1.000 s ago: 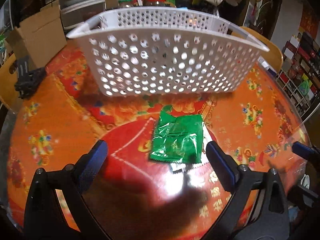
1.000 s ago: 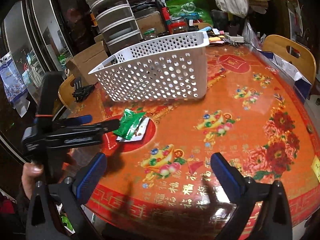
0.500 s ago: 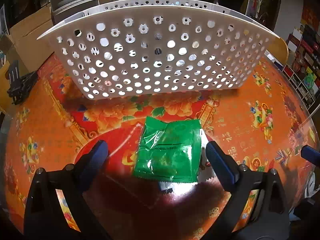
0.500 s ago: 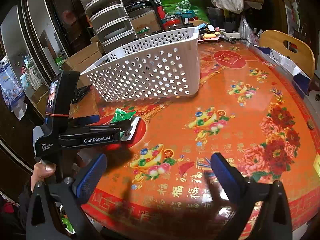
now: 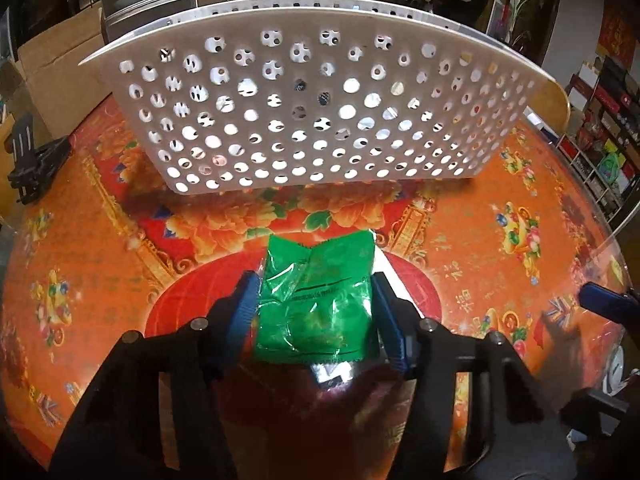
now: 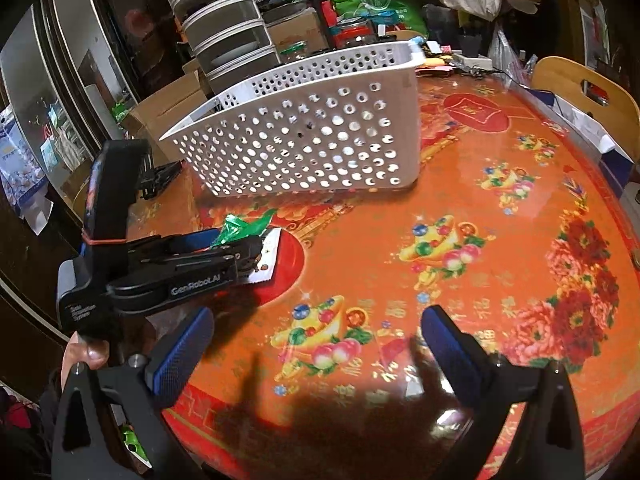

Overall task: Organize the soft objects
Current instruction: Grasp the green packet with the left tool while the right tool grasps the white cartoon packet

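A soft green packet (image 5: 316, 300) lies on the red and orange table, on top of a white and silver packet (image 5: 332, 372). My left gripper (image 5: 314, 312) is closed around the green packet, its blue pads pressing both sides. In the right wrist view the left gripper (image 6: 240, 248) shows at the left with the green packet (image 6: 236, 228) and the white packet (image 6: 268, 256) under it. My right gripper (image 6: 316, 352) is open and empty above the table's front part. A white perforated basket (image 5: 320, 112) stands just behind the packet; it also shows in the right wrist view (image 6: 312, 140).
A black clip-like object (image 5: 32, 160) lies at the table's left edge. Cardboard boxes (image 6: 168, 112), stacked drawers (image 6: 224, 32) and bags crowd the space behind the basket. A wooden chair (image 6: 584, 84) stands at the far right. The table (image 6: 460, 208) carries a floral cloth.
My left gripper moved forward and down over the green packet and closed its fingers on it. The right gripper stayed open and moved little.
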